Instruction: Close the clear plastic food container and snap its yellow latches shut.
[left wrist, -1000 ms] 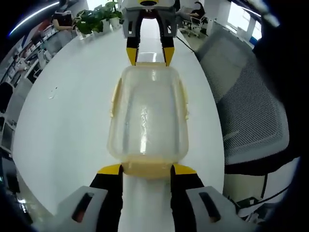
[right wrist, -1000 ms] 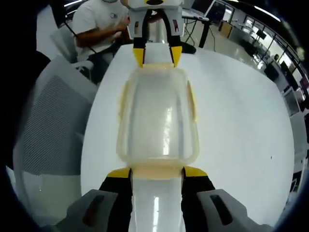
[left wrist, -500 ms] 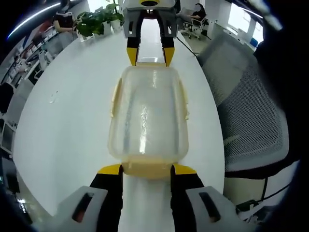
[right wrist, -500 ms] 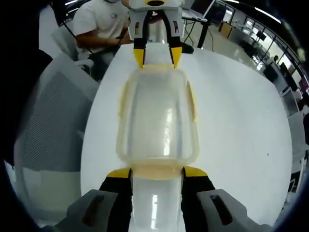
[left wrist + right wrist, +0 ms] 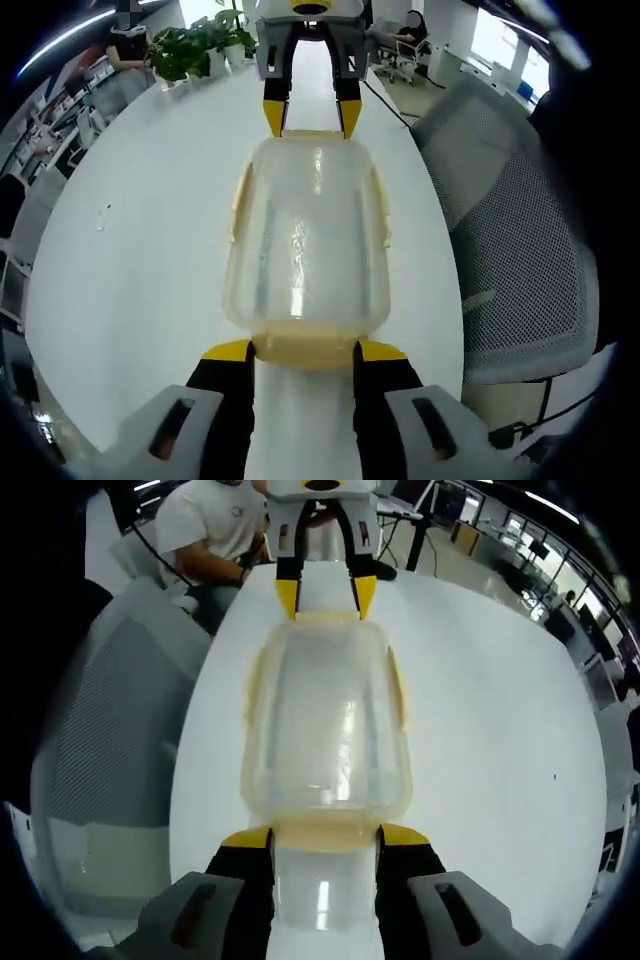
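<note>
Clear plastic food container (image 5: 306,240) with lid on, lying lengthwise on the white table (image 5: 150,230), held between both grippers, one at each short end. In the left gripper view, left gripper (image 5: 305,352) at the bottom, yellow-tipped jaws apart and set either side of the near yellow end latch (image 5: 304,349), tips just touching the container's end; whether squeezing the latch, cannot tell. Right gripper (image 5: 311,118) at the top of that view, jaws likewise spread, flanking the far end latch (image 5: 310,132). Pale yellow side latches (image 5: 240,200) along both long edges, lying close against the walls.

In the right gripper view, same arrangement mirrored: right gripper (image 5: 325,835) at the bottom with jaws parted around the near latch (image 5: 324,832), left gripper (image 5: 327,598) at the far end, container (image 5: 326,720) between them, centred on the table (image 5: 500,730).

Compared with half a second and a second ago: container, latches and both grippers in the same places relative to one another, no visible change in jaw gap. Only the background shifted slightly, mesh office chair (image 5: 510,230) and potted plants (image 5: 195,40) sliding a little in the left gripper view, the seated person in a white shirt (image 5: 205,525) and grey chair (image 5: 105,720) a little in the right gripper view.
</note>
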Action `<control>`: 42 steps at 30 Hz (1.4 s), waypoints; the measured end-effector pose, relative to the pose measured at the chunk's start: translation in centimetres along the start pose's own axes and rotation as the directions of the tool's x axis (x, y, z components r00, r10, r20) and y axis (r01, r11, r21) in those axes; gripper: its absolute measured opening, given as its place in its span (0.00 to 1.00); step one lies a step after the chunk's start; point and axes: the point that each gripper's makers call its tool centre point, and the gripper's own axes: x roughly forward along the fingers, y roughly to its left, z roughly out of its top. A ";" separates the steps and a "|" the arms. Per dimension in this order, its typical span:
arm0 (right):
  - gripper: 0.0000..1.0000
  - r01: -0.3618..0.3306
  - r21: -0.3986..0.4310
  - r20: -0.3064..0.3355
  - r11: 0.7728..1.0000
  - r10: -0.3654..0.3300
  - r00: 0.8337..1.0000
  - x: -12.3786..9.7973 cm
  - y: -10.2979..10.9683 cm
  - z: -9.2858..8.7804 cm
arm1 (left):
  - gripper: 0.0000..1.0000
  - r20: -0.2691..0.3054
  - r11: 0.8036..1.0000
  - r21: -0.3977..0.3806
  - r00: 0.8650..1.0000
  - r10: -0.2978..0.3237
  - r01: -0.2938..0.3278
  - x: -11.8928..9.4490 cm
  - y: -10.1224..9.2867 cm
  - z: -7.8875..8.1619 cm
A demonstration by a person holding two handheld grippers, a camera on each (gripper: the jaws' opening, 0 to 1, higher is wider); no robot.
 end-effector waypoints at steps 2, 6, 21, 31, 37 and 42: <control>0.38 -0.001 -0.009 0.001 1.000 0.001 1.000 -0.3 0.0 -0.5 | 0.37 -0.001 1.000 -0.001 1.000 -0.002 0.002 0.3 -0.1 0.5; 0.38 -0.006 -0.007 0.003 1.000 0.006 1.000 -0.7 0.1 -1.4 | 0.37 -0.004 1.000 -0.003 1.000 -0.002 0.002 0.7 -0.2 1.3; 0.38 -0.010 -0.016 -0.007 1.000 0.010 1.000 -1.9 0.1 -5.1 | 0.37 -0.014 1.000 -0.012 1.000 -0.008 0.008 2.4 -0.3 4.9; 0.38 -0.009 -0.010 -0.005 1.000 0.009 1.000 -2.7 0.2 -7.1 | 0.37 -0.018 1.000 -0.013 1.000 -0.008 0.008 3.3 -0.4 6.9; 0.38 -0.010 0.000 -0.006 1.000 0.010 1.000 -3.1 0.4 -8.4 | 0.37 -0.020 1.000 -0.005 1.000 -0.009 0.009 4.0 -0.5 8.1; 0.38 -0.005 -0.002 -0.016 1.000 0.005 1.000 -3.6 0.3 -9.6 | 0.37 -0.011 1.000 -0.009 1.000 -0.012 0.012 4.5 -0.4 9.2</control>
